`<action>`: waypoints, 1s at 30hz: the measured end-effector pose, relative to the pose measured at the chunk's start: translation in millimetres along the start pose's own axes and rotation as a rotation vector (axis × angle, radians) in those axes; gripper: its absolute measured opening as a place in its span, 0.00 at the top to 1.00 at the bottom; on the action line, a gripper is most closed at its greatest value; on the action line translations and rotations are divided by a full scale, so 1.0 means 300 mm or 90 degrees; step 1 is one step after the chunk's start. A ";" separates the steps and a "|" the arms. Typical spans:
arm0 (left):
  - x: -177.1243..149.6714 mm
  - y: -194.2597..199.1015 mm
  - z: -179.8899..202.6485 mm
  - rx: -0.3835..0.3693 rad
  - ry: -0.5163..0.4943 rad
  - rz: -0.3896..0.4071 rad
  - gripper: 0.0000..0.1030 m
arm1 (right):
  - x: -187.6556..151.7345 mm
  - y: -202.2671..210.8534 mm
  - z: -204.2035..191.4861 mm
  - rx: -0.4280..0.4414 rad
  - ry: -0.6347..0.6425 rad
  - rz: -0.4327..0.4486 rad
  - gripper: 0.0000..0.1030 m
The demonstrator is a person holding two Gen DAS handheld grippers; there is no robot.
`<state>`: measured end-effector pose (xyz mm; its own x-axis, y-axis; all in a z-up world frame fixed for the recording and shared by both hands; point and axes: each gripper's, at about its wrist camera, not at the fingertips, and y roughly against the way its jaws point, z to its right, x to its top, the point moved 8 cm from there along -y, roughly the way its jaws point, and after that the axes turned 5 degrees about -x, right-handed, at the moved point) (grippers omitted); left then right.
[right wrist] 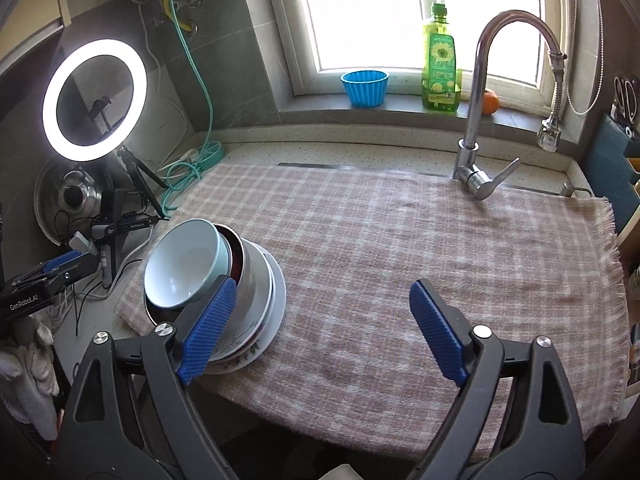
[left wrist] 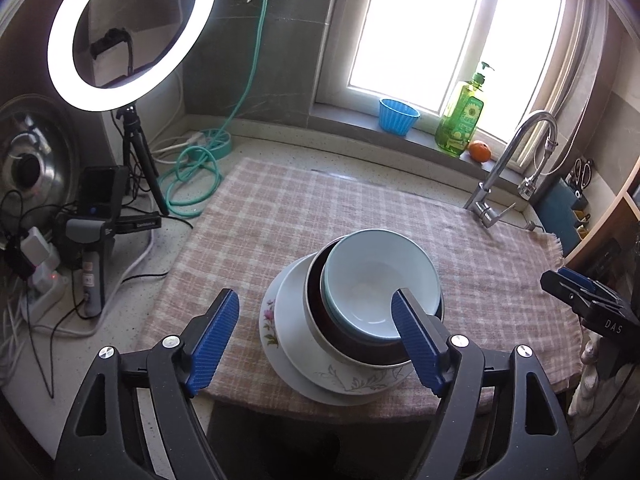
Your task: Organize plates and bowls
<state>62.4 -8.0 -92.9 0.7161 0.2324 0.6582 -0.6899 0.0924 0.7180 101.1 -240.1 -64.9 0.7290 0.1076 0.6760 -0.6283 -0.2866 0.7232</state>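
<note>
The stack of dishes (left wrist: 352,320) sits on a pink checked cloth (left wrist: 280,216) spread over the counter, toward its near left edge: a pale blue bowl (left wrist: 380,280) tilted inside a steel bowl with a dark lining (left wrist: 320,312), on a plain white plate (left wrist: 292,320), on a flowered plate (left wrist: 269,320). Behind the cloth stand a chrome faucet (right wrist: 480,120), and on the window sill a blue ribbed cup (right wrist: 365,87), a green soap bottle (right wrist: 440,60) with a sunflower label and an orange fruit (right wrist: 490,102). To the left are a lit ring light (left wrist: 132,32) on a tripod, a coiled teal hose (left wrist: 192,176) and a steel pot lid (left wrist: 32,160). "GenRobot.AI" and "DAS" can be read on the gripper bodies. The left gripper (left wrist: 316,340) has its fingers wide apart, the stack between them, nothing held; whether a finger touches the bowl cannot be told. The right gripper (right wrist: 324,332) is likewise spread wide over bare cloth, holding nothing, its left finger (right wrist: 208,328) in front of the stack.
</note>
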 end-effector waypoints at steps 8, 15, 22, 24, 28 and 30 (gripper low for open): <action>-0.027 0.013 0.041 0.013 -0.020 0.007 0.24 | -0.017 0.023 0.006 -0.013 0.006 0.011 0.10; -0.030 0.012 0.051 0.025 -0.022 0.006 0.23 | -0.031 0.017 0.010 -0.007 0.000 0.005 0.10; -0.029 0.016 0.049 0.027 -0.019 0.009 0.23 | -0.024 0.021 0.016 -0.006 -0.005 0.010 0.10; -0.030 0.016 0.053 0.027 -0.021 0.008 0.24 | -0.024 0.021 0.018 -0.005 -0.003 0.010 0.10; -0.029 0.012 0.059 0.026 -0.023 0.008 0.23 | -0.024 0.019 0.018 -0.005 -0.002 0.009 0.10; -0.026 0.012 0.061 0.026 -0.023 0.008 0.24 | -0.026 0.020 0.018 -0.006 -0.002 0.009 0.10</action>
<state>56.5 -27.3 -91.4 0.7113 0.1978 0.6745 -0.6946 0.0506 0.7176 93.1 -247.8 -66.7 0.7215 0.1003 0.6851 -0.6405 -0.2790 0.7154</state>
